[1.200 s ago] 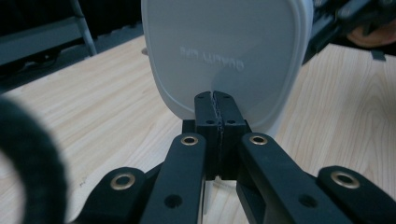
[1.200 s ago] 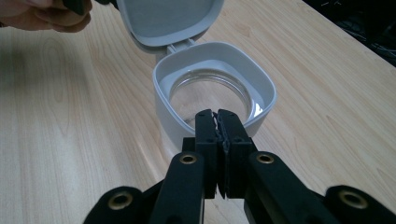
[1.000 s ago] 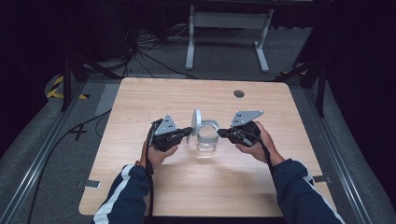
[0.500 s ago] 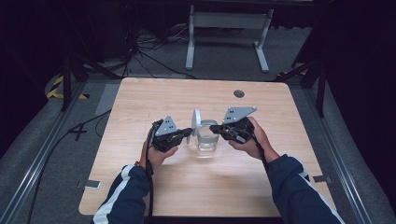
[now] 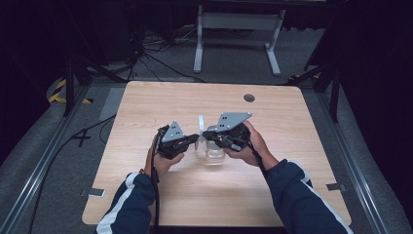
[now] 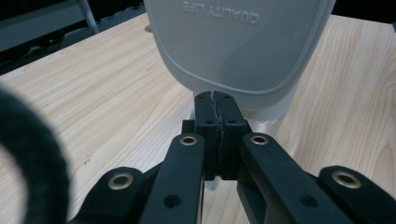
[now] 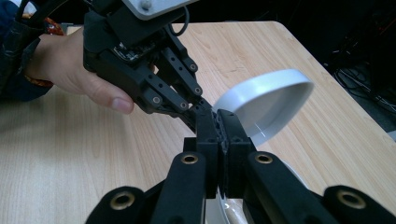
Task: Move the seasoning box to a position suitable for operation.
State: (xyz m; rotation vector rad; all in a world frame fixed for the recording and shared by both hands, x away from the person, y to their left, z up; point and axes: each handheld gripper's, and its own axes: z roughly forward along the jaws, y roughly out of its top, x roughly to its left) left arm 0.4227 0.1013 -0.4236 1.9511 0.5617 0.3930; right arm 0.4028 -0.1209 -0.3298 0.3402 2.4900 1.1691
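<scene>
Honestly, with the left claw [image 5: 196, 140] clamped on the lid [image 5: 200, 127] edge, the container [image 5: 215, 151] just below should be steadied by the shut right claw [image 5: 209, 139].

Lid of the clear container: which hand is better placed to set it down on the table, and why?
Left. The left gripper is shut on the edge of the white lid, holding it upright beside the container. The right gripper is shut near the container, not on the lid.

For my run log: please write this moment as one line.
left gripper: shut on white lid edge | right gripper: shut, at clear container rim | lid: upright | wooden table
</scene>
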